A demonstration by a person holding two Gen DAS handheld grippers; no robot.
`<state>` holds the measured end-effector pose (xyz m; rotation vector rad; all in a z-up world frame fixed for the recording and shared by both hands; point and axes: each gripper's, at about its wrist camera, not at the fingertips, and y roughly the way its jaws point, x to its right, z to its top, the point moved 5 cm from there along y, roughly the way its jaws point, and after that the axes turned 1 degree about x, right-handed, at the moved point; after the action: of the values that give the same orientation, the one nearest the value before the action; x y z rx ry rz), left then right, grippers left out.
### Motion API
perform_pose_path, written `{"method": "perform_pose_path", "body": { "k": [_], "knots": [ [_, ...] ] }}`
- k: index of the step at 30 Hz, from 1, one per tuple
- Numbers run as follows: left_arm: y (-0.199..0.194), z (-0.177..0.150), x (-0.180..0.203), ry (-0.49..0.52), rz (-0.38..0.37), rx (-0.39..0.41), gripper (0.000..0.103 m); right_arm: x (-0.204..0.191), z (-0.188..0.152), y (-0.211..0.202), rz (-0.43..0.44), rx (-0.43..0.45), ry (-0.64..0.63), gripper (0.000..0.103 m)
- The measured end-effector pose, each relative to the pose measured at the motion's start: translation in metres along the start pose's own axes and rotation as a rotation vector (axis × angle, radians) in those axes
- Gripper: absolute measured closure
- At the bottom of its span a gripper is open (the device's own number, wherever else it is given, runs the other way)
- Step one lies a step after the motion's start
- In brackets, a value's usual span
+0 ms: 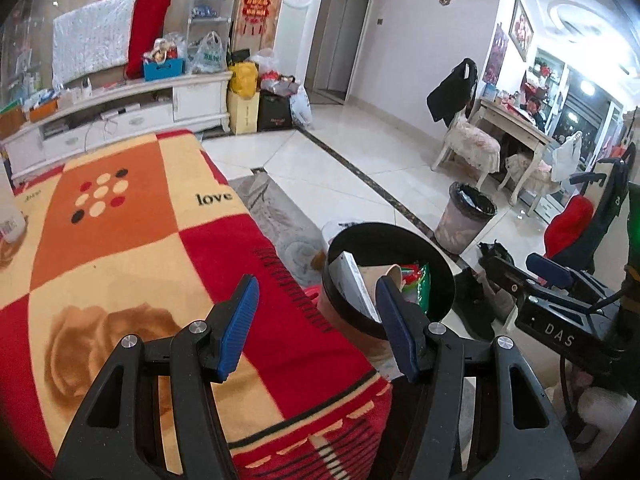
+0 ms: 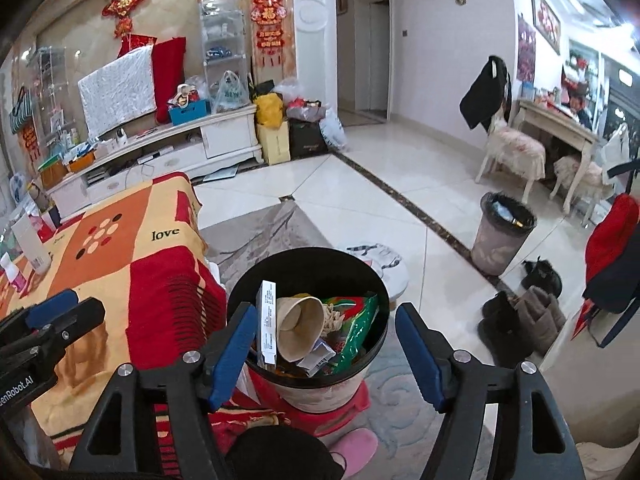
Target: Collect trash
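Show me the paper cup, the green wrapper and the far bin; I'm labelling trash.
paper cup (image 2: 298, 330), right wrist view, its outer side wall
green wrapper (image 2: 356, 332), right wrist view, mid face
far bin (image 2: 496, 246), right wrist view, front wall

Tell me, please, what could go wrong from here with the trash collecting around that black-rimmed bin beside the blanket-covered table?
The bin already looks full: the white box and paper cup stick up near the rim, so anything added might slide out. The bin appears to sit on a red stool rather than the floor, so a nudge from the open right gripper could tip it. The left gripper is close by, so the two could bump.
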<state>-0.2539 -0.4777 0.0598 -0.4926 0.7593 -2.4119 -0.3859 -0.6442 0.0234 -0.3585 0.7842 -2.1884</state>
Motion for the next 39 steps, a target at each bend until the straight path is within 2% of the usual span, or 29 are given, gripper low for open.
{"method": "perform_pose_path", "body": {
  "k": [6,13,39],
  "knots": [
    [-0.014,0.002,0.003,0.031,0.013,0.054,0.043,-0.007,0.002,-0.012,0.013,0.033,0.003,0.033],
    [-0.019,0.002,0.006,0.050,0.018,0.079,0.043,-0.014,0.004,-0.016,0.015,0.042,-0.010,0.033],
    [-0.008,-0.006,0.006,0.037,0.011,0.042,0.043,-0.019,-0.002,-0.007,0.028,0.002,-0.025,0.032]
  ]
}}
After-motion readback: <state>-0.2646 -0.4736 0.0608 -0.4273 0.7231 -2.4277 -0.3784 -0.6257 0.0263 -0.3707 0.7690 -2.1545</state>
